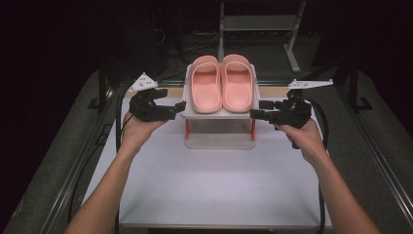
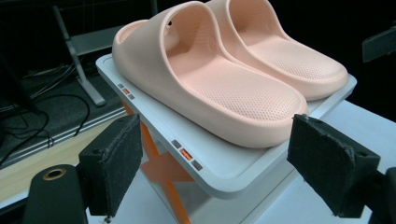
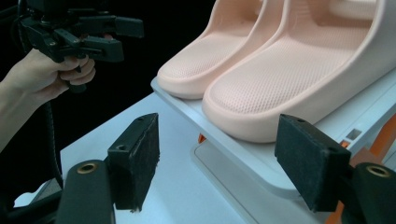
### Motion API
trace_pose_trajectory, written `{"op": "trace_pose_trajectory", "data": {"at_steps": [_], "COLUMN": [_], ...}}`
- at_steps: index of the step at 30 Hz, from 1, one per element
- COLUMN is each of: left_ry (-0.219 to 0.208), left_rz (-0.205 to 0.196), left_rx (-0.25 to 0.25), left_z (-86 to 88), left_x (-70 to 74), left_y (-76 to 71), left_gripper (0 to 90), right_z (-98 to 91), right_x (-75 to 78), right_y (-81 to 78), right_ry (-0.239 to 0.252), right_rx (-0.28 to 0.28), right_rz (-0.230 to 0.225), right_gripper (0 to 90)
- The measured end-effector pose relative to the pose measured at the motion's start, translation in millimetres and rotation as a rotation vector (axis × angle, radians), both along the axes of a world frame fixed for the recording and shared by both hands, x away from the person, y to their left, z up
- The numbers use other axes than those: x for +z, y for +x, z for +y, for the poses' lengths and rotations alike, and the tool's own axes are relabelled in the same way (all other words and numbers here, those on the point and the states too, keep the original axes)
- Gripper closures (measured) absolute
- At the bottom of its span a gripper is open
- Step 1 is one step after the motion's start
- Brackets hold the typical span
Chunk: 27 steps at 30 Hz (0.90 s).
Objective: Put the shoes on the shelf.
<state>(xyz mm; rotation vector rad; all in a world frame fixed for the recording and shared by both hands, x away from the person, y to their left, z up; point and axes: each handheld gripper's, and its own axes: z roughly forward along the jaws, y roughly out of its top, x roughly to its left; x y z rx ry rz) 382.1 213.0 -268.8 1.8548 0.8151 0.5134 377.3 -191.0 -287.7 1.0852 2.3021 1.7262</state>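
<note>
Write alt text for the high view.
A pair of pink slippers sits side by side on a small white stand on a white table. A person's hands hold the left claw and right claw, both open, at either side of the stand's top shelf.

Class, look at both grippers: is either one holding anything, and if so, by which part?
Nothing is held. The left gripper and right gripper stand open beside the shelf bearing the slippers.
</note>
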Motion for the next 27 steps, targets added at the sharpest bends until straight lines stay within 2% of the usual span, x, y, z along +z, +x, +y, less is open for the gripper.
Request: {"op": "trace_pose_trajectory", "data": {"at_steps": [27], "left_ry": [-0.016], "left_rz": [0.015], "left_rx": [0.011], "left_z": [13.5], "left_x": [-22.3], "left_y": [-18.6], "left_gripper": [11.8], "right_z": [-12.9], "right_x": [-26.2], "right_y": [-19.4], "right_ry": [0.008], "right_rx": [-0.003], "right_rz": [0.015], "right_gripper": [25.6]}}
